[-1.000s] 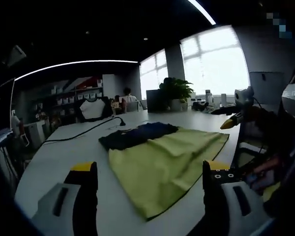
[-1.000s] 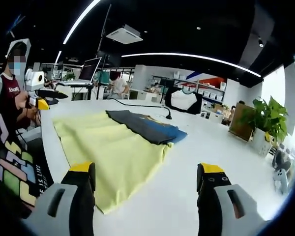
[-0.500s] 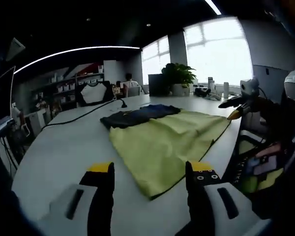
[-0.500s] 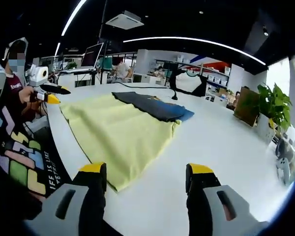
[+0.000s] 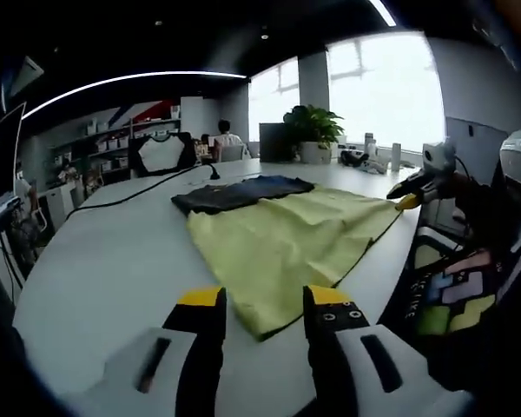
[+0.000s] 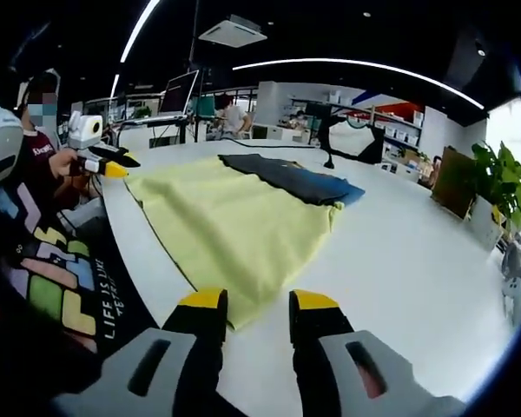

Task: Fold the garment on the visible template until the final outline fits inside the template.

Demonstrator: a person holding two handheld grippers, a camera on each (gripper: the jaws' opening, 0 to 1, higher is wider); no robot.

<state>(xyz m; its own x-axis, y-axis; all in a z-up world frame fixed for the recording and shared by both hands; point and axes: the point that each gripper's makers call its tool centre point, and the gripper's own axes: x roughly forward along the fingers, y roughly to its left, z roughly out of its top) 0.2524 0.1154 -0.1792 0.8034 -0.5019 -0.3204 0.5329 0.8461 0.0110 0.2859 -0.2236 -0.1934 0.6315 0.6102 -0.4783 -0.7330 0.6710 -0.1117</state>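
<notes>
My left gripper and right gripper have both narrowed since a second ago, jaws not quite clenched, each closing on a near corner of the yellow-green cloth garment spread on the white surface. I judge both corner grasps imminent, ready to fold toward the dark blue rectangular template beyond the garment.

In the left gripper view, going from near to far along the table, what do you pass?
Left gripper → yellow-green cloth → dark garment → potted plant at the table's far end, by the windows.
</notes>
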